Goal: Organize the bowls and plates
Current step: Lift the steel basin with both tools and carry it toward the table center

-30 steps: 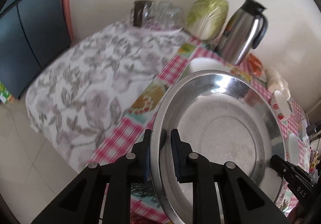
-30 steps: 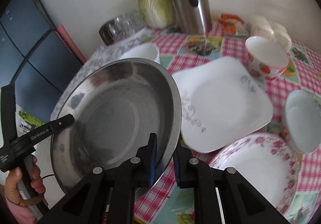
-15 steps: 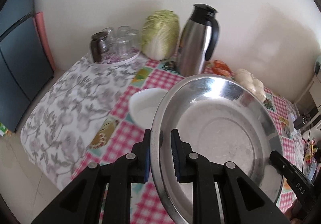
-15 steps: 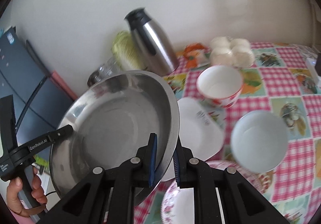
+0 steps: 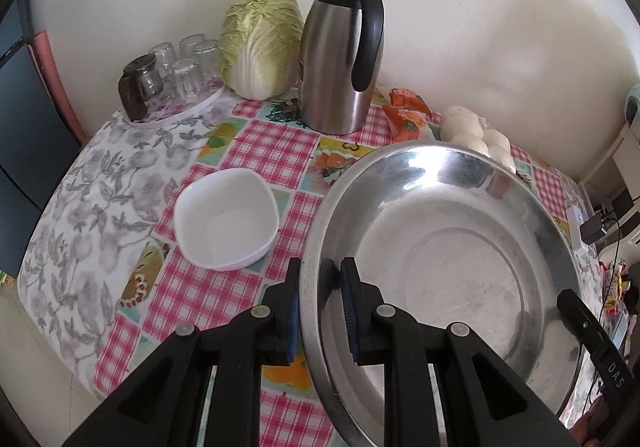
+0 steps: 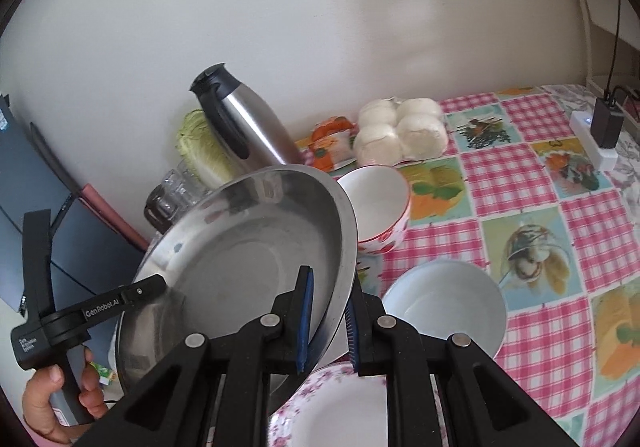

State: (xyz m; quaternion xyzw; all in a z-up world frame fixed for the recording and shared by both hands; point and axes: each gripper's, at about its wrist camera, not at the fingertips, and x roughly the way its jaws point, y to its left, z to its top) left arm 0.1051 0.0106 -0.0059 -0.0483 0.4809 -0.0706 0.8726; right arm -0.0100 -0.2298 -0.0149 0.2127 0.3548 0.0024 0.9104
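A large steel basin point(image 5: 440, 247) is held above the table by both grippers. My left gripper point(image 5: 320, 307) is shut on its left rim. My right gripper point(image 6: 326, 321) is shut on its right rim; the basin also shows in the right wrist view point(image 6: 240, 267). A white squarish bowl point(image 5: 226, 219) sits on the checked tablecloth left of the basin. A red-patterned bowl point(image 6: 380, 203), a plain white bowl point(image 6: 444, 303) and a pink-flowered plate point(image 6: 340, 411) lie to the right, partly under the basin.
A steel thermos jug point(image 5: 340, 59), a cabbage point(image 5: 260, 43) and upturned glasses on a tray point(image 5: 172, 71) stand by the wall. Buns in a bag point(image 6: 400, 135) and an orange packet point(image 6: 332, 139) lie behind the bowls. A charger point(image 6: 600, 127) sits far right.
Both grippers have lifted and swung the basin toward the back right of the table. The views now look toward the wall, and the square white plate has passed out of sight.
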